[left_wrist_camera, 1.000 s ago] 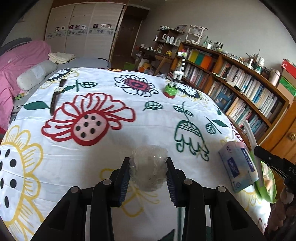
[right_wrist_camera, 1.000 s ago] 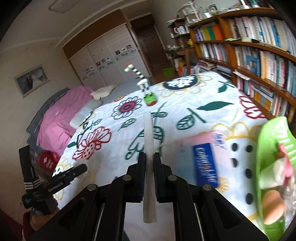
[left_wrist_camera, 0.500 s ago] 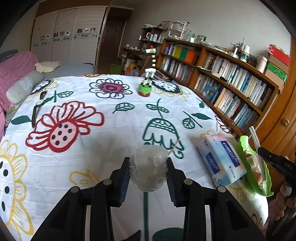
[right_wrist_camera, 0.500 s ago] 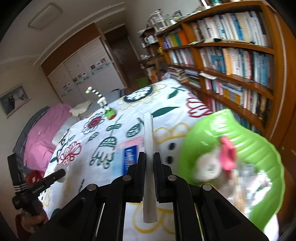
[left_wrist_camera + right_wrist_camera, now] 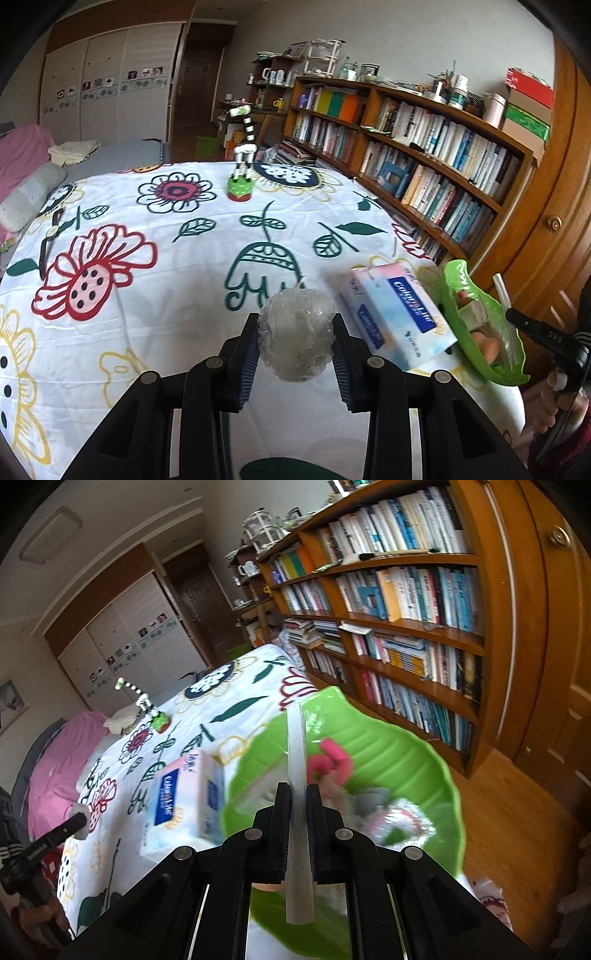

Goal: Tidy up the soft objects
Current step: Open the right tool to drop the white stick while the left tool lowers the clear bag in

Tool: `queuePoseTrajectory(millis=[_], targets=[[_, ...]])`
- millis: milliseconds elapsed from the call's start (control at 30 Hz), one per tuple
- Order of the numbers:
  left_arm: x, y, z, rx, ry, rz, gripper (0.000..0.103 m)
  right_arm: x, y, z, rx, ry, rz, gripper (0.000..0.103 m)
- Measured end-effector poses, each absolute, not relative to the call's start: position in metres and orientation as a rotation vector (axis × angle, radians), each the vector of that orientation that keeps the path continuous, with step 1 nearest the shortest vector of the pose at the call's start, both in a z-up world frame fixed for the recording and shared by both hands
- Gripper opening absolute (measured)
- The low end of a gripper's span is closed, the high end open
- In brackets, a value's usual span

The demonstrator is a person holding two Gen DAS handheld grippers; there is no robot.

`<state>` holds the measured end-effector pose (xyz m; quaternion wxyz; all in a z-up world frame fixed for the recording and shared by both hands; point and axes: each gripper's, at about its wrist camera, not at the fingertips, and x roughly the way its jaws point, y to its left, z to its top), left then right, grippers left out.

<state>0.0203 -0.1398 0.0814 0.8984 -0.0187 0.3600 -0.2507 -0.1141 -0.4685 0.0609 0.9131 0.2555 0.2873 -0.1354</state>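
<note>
The right gripper (image 5: pixel 296 819) is clamped on a thin white foam strip (image 5: pixel 297 805), which stands on edge between narrow jaws. One second ago this gripper pointed across the bed (image 5: pixel 155 295), with the green bowl (image 5: pixel 402 760) at the 3 o'clock edge of its view. Half a second ago the bowl filled the 3 to 4 o'clock area. The bowl now lies directly behind the strip, at the centre of the view. It holds a pink piece (image 5: pixel 334 762) and other blurred soft items.

The left gripper (image 5: pixel 295 343) is clamped on a crumpled clear plastic ball (image 5: pixel 296 334), held clear of the quilt. Over the same second its view has swung right. The tissue pack (image 5: pixel 395 317) and the bowl, formerly at the 4 o'clock margin, now sit closer, at 3 to 4 o'clock.

Judgement: both grippers are converging on the bowl. The strip appears ready for release into it, and the ball should go in after it.
</note>
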Motion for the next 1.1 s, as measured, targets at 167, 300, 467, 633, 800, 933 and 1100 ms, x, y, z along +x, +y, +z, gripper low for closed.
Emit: queuePoseTrajectory(millis=[167, 300, 467, 633, 800, 933, 1100], targets=[[0.015, -0.156, 0.086, -0.014, 0.736, -0.543, 0.038, -0.121, -0.481, 0.055, 0.533, 0.596, -0.296, 0.009], [0.010, -0.166, 0.088, 0.004, 0.734, -0.557, 0.038, -0.121, -0.490, 0.052, 0.517, 0.612, -0.305, 0.009], [0.004, -0.180, 0.089, 0.025, 0.733, -0.575, 0.038, -0.115, -0.499, 0.033, 0.521, 0.669, -0.294, 0.009], [-0.002, -0.195, 0.094, 0.055, 0.724, -0.600, 0.039, -0.123, -0.512, 0.024, 0.568, 0.670, -0.294, 0.010], [-0.007, -0.216, 0.098, 0.086, 0.715, -0.636, 0.039, -0.130, -0.515, 0.026, 0.561, 0.656, -0.296, 0.011], [-0.011, -0.234, 0.101, 0.096, 0.720, -0.685, 0.039, -0.136, -0.514, 0.031, 0.548, 0.631, -0.288, 0.012], [-0.020, -0.262, 0.101, 0.122, 0.720, -0.744, 0.039, -0.141, -0.510, 0.037, 0.507, 0.615, -0.273, 0.012]])
